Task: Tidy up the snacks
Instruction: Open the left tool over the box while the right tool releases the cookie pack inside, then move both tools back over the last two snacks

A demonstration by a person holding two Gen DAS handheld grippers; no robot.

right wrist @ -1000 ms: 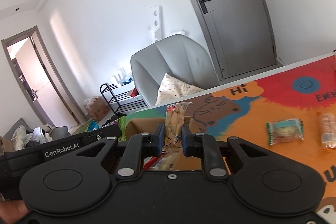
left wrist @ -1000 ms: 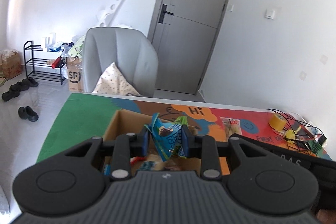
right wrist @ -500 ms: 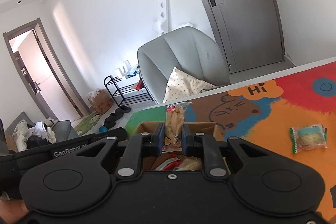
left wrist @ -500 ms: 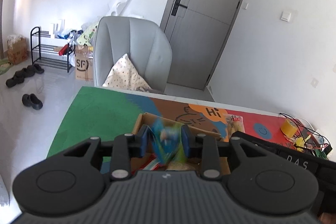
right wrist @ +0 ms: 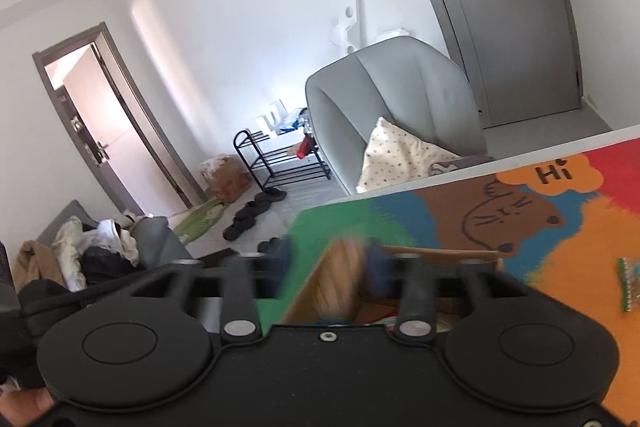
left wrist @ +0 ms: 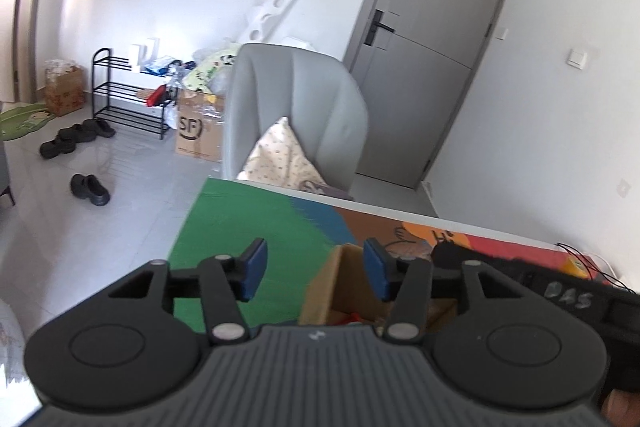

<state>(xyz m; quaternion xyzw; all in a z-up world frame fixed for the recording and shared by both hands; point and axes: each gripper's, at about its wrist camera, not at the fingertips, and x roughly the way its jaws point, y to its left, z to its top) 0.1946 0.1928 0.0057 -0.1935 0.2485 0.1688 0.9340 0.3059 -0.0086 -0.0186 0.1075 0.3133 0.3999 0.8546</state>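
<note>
Both the left claw (left wrist: 314, 273) and the right claw (right wrist: 326, 269) are opening above the cardboard box (left wrist: 334, 283) on the tabletop (left wrist: 256, 223), the left empty, a blurred snack (right wrist: 340, 281) dropping from the right, so I would wait above the box until it lands inside.

blurred: right gripper fingers (right wrist: 374, 269) | cut off: green-edged packet (right wrist: 628, 283)

one cardboard box (left wrist: 320, 291), one chair (left wrist: 296, 107), one cushion (left wrist: 280, 159)
</note>
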